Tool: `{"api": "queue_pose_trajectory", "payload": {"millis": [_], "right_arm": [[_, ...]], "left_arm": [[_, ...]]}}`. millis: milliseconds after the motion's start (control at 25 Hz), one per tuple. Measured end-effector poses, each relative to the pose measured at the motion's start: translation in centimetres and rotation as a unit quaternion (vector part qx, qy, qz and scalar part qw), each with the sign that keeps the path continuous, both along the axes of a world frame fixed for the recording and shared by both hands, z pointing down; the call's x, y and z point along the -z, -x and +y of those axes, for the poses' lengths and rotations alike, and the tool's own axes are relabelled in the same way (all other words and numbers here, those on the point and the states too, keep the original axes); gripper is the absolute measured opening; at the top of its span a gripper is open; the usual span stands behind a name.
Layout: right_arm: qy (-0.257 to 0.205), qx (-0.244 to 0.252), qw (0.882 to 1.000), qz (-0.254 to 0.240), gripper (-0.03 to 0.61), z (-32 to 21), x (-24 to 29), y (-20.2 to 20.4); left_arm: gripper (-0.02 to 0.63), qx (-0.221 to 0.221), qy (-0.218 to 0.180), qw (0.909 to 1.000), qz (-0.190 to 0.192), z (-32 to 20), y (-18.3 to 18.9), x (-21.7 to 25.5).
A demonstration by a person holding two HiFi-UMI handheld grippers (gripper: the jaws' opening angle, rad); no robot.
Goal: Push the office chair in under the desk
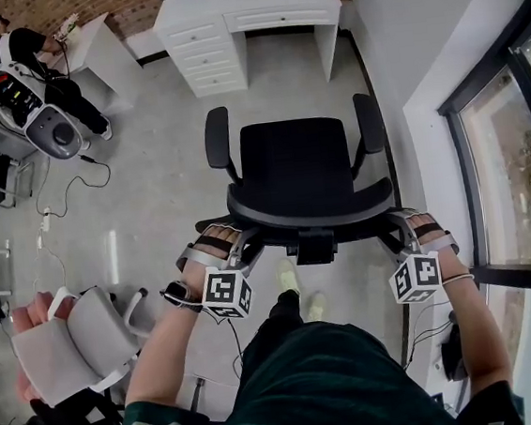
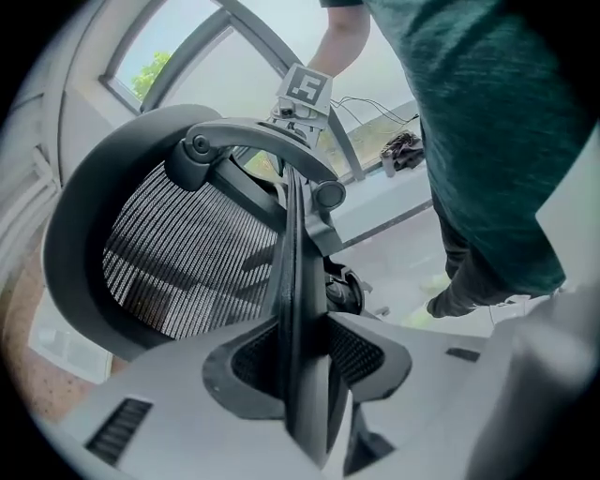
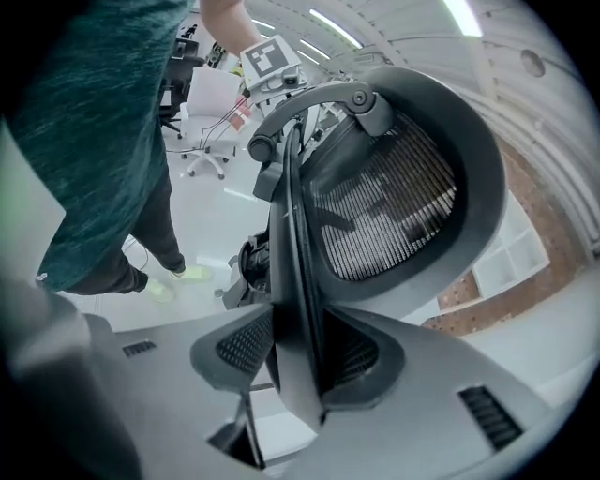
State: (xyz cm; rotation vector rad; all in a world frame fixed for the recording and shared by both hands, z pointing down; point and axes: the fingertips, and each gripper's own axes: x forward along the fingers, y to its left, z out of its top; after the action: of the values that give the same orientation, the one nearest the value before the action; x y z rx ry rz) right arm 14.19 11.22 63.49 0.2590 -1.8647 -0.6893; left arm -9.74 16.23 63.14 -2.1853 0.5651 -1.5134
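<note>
A black office chair (image 1: 295, 166) stands on the grey floor, its seat facing a white desk (image 1: 245, 20) farther ahead, with a stretch of floor between them. My left gripper (image 1: 239, 247) clamps the left edge of the mesh backrest (image 2: 187, 262); in the left gripper view the thin backrest rim (image 2: 298, 281) sits pinched between the pads of my left gripper (image 2: 305, 361). My right gripper (image 1: 396, 224) holds the backrest's right edge. The right gripper view shows the rim (image 3: 298, 281) squeezed between the pads of my right gripper (image 3: 298, 354), beside the mesh (image 3: 394, 206).
The desk has a drawer stack (image 1: 207, 57) on its left and a knee gap (image 1: 282, 54) in its middle. A light grey chair (image 1: 81, 339) stands at lower left. A seated person (image 1: 23, 62) is at the far left by a small white table (image 1: 102, 49). A window wall (image 1: 512, 134) runs along the right.
</note>
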Motion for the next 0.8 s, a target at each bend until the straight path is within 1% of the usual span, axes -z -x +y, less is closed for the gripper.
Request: {"api": "queue_pose_trajectory", "payload": {"millis": [80, 160, 320, 800], "right_arm": [[-0.009, 0.008, 1.0, 0.025, 0.157, -0.2, -0.7, 0.2], [-0.027, 0.013, 0.999, 0.04, 0.152, -0.7, -1.1, 0.4], [-0.05, 0.014, 0.998, 0.043, 0.137, -2.4, -1.1, 0.9], [-0.046, 0.014, 0.997, 0.053, 0.126, -8.4, -1.8, 3.5]], "left_arm": [[0.138, 0.007, 0.021, 0.9998, -0.002, 0.0, 0.1, 0.0], [0.135, 0.01, 0.028, 0.9995, -0.005, -0.2, 0.1, 0.0], [0.136, 0.005, 0.007, 0.9999, -0.007, -1.8, 0.4, -0.1], [0.137, 0.008, 0.011, 0.9999, -0.005, -8.1, 3.0, -0.5]]}}
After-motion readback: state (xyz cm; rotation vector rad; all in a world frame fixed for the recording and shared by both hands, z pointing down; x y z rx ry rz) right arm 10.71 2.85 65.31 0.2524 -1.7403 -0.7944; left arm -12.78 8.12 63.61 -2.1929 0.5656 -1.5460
